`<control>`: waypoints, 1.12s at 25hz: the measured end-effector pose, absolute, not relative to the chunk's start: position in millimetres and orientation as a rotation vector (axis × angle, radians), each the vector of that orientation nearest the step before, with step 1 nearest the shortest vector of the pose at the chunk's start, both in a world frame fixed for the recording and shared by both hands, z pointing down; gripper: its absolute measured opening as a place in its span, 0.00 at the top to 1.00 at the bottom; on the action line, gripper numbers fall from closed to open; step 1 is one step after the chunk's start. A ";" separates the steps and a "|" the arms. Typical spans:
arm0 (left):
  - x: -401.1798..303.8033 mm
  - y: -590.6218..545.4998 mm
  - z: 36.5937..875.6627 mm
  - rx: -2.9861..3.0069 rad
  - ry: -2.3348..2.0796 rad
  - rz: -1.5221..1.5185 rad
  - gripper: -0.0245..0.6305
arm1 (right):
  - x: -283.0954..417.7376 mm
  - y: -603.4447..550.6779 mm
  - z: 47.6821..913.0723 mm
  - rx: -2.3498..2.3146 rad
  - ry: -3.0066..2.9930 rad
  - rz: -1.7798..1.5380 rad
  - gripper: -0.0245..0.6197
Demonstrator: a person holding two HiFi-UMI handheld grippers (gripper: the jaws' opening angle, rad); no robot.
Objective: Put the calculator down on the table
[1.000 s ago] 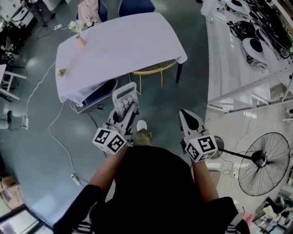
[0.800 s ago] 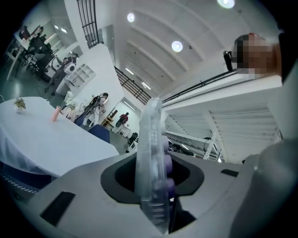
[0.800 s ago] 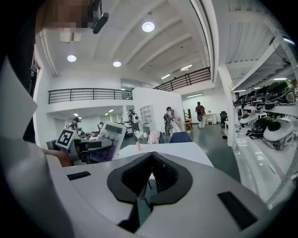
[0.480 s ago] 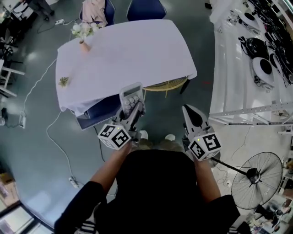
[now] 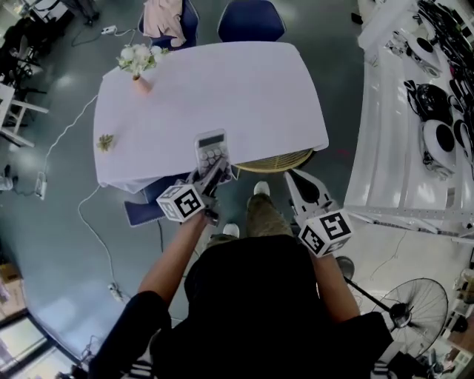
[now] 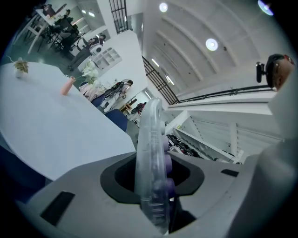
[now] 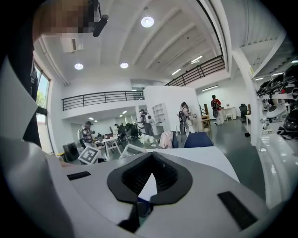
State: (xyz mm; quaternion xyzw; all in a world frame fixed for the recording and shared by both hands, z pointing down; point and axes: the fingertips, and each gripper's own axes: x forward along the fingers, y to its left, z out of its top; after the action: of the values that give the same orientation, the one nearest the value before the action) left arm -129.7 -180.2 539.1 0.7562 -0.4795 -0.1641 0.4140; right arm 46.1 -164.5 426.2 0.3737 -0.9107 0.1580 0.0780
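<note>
The pale calculator (image 5: 211, 151) stands gripped by its lower end in my left gripper (image 5: 210, 175), just over the near edge of the white-clothed table (image 5: 229, 89). In the left gripper view the calculator (image 6: 151, 153) shows edge-on between the pads, its purple keys facing right, with the table (image 6: 42, 125) spreading out to the left. My right gripper (image 5: 301, 186) hangs off the table's near right corner, shut with nothing in it. In the right gripper view its tips (image 7: 151, 160) meet, and the table (image 7: 200, 155) lies ahead.
A pink vase of white flowers (image 5: 138, 65) and a small sprig (image 5: 104, 141) sit on the table's left side. Two blue chairs (image 5: 250, 18) stand behind it, and a wicker stool (image 5: 275, 158) is under the near edge. A white bench (image 5: 389, 126) runs along the right.
Both grippers have come forward to the table. The calculator, held all the while, has gone from above the floor to over the table's near edge.
</note>
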 end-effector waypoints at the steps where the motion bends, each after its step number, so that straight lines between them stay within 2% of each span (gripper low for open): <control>1: -126.8 -193.2 548.0 1.882 -1.200 -0.412 0.77 | 47.1 -180.5 428.9 1.098 -2.736 0.472 0.97; 13: -77.4 -333.1 675.8 1.642 -1.155 -0.312 0.76 | 71.8 -354.9 466.8 0.919 -2.766 0.514 0.97; 23: -29.7 -379.0 781.2 1.464 -1.053 -0.280 0.76 | 90.1 -388.9 523.8 0.800 -2.676 0.614 0.97; 28: -35.4 -390.0 821.8 1.279 -1.105 -0.350 0.76 | 100.0 -401.0 531.1 0.818 -2.657 0.634 0.97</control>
State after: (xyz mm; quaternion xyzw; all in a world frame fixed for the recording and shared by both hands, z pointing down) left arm -35.4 -390.0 821.8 0.5631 -0.4864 -0.1539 0.6501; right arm 100.0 -401.0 531.1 0.2840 -0.9220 0.2200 0.1445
